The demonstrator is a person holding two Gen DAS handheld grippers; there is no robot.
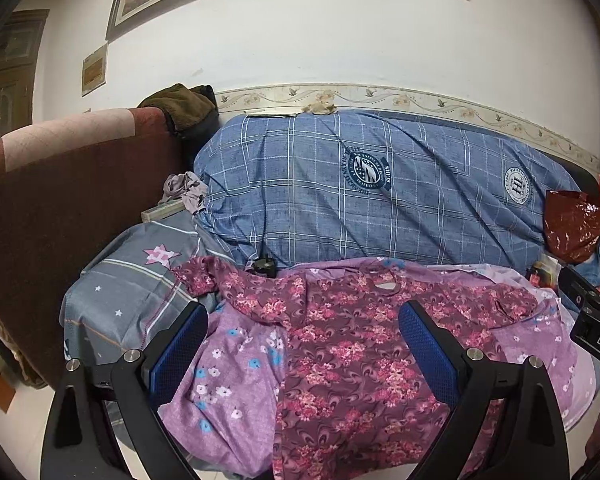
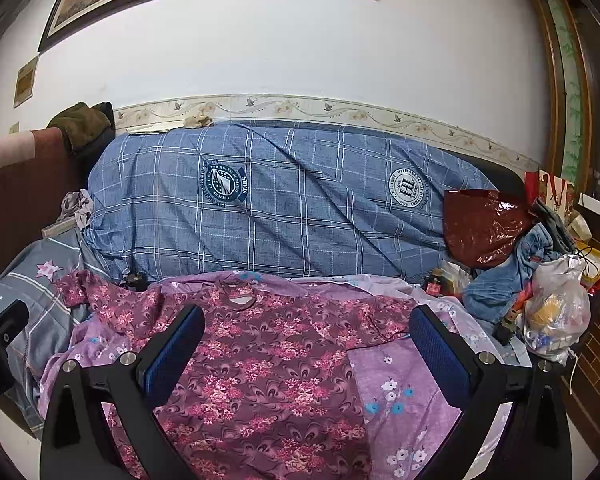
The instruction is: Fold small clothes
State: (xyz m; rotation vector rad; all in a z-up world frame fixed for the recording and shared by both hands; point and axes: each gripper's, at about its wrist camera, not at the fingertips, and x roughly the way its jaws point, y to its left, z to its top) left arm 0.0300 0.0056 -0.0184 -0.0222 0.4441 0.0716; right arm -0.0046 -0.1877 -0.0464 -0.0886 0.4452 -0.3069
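Floral top (image 1: pixel 340 344) spread flat on lilac sheet (image 1: pixel 228 360) on the bed, neck toward blue quilt (image 1: pixel 340 184).
Thin, limp, light; likely bunches. Pinch sleeve hems or shoulders. Left hand-held gripper (image 1: pixel 304 344) and right hand-held gripper (image 2: pixel 308 348) wide apart, holding nothing.

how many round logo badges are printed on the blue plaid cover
2: a dark navy badge left of centre, and a white badge toward its right end. More may be hidden in folds.

Maroon pink-floral shirt (image 1: pixel 340 344), blue-checked cover (image 1: pixel 380 192)
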